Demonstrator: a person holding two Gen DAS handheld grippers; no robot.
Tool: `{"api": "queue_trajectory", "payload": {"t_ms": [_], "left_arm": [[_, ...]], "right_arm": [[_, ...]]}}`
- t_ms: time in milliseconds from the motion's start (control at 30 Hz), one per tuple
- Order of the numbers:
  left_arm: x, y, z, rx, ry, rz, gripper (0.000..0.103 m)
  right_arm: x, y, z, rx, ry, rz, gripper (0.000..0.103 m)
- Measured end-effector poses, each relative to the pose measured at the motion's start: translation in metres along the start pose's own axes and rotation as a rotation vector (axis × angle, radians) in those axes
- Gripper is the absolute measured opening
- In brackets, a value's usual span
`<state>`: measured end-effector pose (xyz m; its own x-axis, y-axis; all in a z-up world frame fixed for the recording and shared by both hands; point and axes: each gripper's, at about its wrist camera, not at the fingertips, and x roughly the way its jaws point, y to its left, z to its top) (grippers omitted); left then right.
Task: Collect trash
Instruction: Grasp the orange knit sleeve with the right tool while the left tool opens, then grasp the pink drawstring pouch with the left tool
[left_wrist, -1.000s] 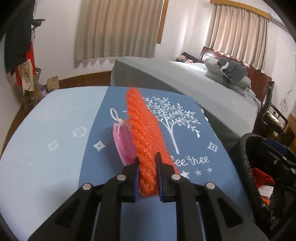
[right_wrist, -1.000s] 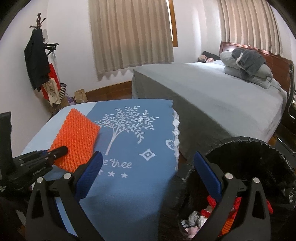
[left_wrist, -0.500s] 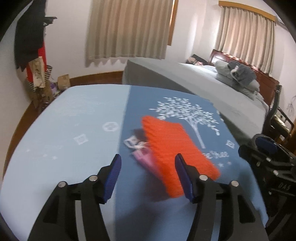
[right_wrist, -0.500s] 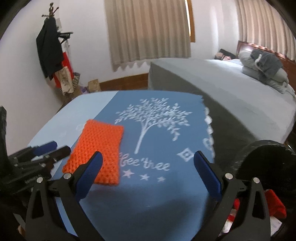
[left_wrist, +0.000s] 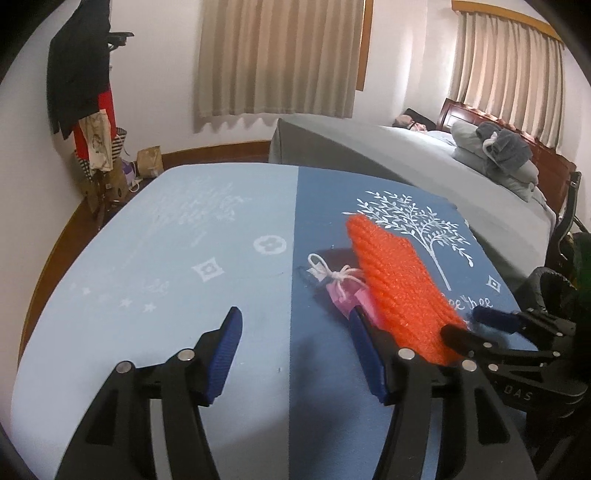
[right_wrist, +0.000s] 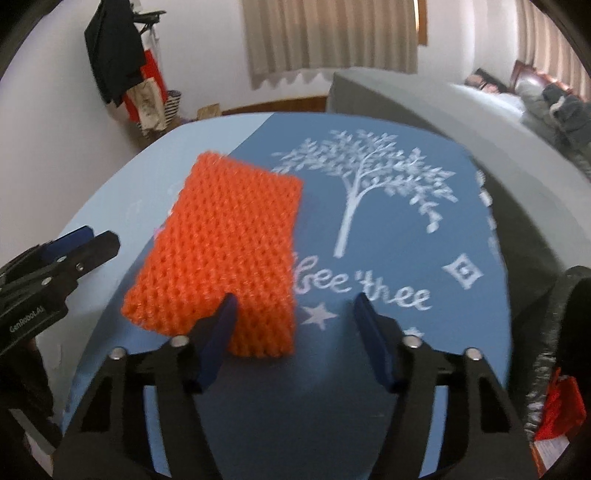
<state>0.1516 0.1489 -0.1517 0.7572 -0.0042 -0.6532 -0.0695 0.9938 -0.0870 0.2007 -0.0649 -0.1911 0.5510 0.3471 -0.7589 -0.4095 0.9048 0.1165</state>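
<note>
The pink drawstring pouch (left_wrist: 343, 291) lies partly under the orange foam net (left_wrist: 399, 280), its far side hidden; the right wrist view shows none of it clearly. The black-lined trash bin (right_wrist: 554, 332) is cut off by the frame edge, its contents (right_wrist: 559, 402) too partial to name. The lettering on the desk (right_wrist: 480, 206) cloth is smeared by blur.

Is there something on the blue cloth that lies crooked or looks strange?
Yes. The orange mesh sleeve lies slanted across the blue cloth, partly covering a small pink pouch beside it. The right claw is closing near its lower corner; the left claw is open, gripping nothing.
</note>
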Motion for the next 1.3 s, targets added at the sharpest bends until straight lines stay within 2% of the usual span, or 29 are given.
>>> {"api": "queue_trajectory", "payload": {"t_ms": [33,100,200,267,467,667,867,1200,1267,1300], "left_arm": [[0.000,0.000,0.000,-0.002,0.001,0.000,0.060],[0.001,0.000,-0.001,-0.004,0.003,-0.001,0.060],[0.000,-0.001,-0.001,-0.002,0.004,0.000,0.060],[-0.001,-0.003,-0.002,-0.001,0.003,0.000,0.060],[-0.004,-0.008,0.002,0.009,-0.006,-0.005,0.060],[0.000,-0.021,0.004,0.026,-0.001,-0.023,0.060],[0.016,-0.039,0.004,0.052,0.037,-0.060,0.060],[0.047,-0.061,0.002,0.042,0.139,-0.103,0.060],[0.050,-0.064,0.001,0.040,0.154,-0.101,0.053],[0.050,-0.065,0.001,0.043,0.153,-0.101,0.044]], "right_arm": [[0.000,0.002,0.000,-0.004,0.000,0.015,0.049],[-0.002,0.005,-0.002,-0.024,0.000,0.055,0.024],[-0.006,0.014,-0.003,-0.061,-0.008,0.059,0.015],[-0.009,0.014,-0.003,-0.061,-0.018,0.065,0.012],[-0.040,0.004,0.003,-0.033,-0.109,0.107,0.011],[-0.071,-0.013,0.015,0.010,-0.180,0.088,0.011],[-0.068,-0.035,0.009,0.037,-0.155,0.021,0.011],[-0.059,-0.051,0.000,0.080,-0.133,0.003,0.011],[-0.058,-0.052,0.000,0.083,-0.133,0.004,0.011],[-0.058,-0.052,-0.001,0.084,-0.134,0.005,0.011]]}}
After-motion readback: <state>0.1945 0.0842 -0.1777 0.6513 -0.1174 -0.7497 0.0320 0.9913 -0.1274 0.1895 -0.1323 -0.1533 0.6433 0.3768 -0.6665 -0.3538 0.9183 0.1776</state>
